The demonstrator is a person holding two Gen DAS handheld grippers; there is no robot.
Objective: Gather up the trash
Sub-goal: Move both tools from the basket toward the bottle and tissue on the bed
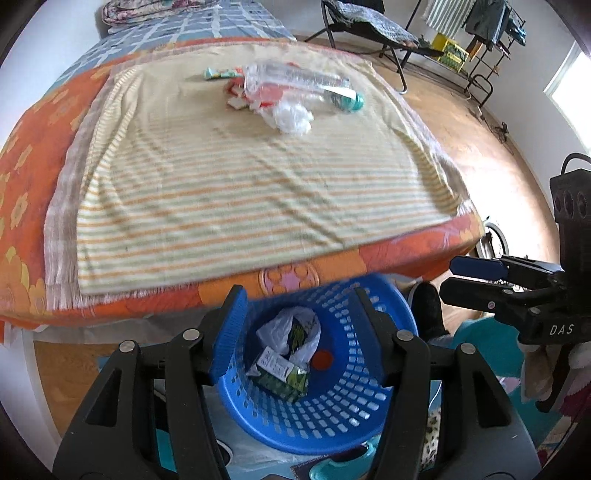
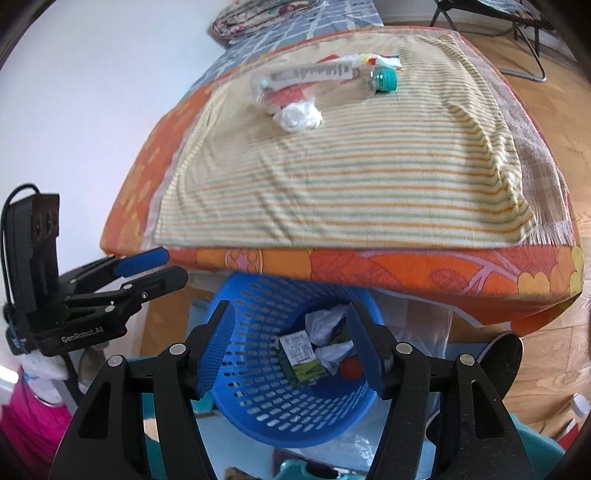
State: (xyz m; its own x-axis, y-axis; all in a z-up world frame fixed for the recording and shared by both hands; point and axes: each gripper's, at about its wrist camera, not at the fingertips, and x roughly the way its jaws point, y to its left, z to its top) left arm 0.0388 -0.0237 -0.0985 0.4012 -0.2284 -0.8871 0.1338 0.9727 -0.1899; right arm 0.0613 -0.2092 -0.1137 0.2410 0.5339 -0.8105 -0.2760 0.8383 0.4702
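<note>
Two handheld grippers hang side by side above a blue perforated basket (image 1: 321, 391) that stands on the floor at the foot of a bed (image 1: 33, 192).

The left gripper (image 1: 299, 332) has its jaws spread wide with nothing between them; seen from its own camera, the basket fills the gap between its blue-padded fingers (image 1: 231, 332). The right gripper (image 2: 291, 339) is also spread wide and empty, and the basket sits between its fingers too. Each gripper shows in the other's camera: the right one at 3 o'clock in the left view, the left one at 9 o'clock in the right view.

Inside the basket lie a green and white carton (image 2: 301, 354), crumpled white plastic (image 2: 321, 321) and a small orange round object (image 2: 351, 369) on the bottom.

On the bed, a striped yellow and green towel (image 1: 240, 192) covers an orange flowered sheet. More trash lies in a loose pile toward the towel's far end, at 12 o'clock in both views: a clear plastic bottle (image 1: 295, 83) lying on its side with a teal cap (image 1: 356, 99), a crumpled white wad (image 1: 293, 118) just in front of it, red and white wrappers (image 1: 240, 94) under and beside the bottle, and a teal packet (image 1: 221, 74) at the far side. The pile is well apart from both grippers.

A dark folding chair (image 1: 369, 26) stands on the wooden floor beyond the bed.
</note>
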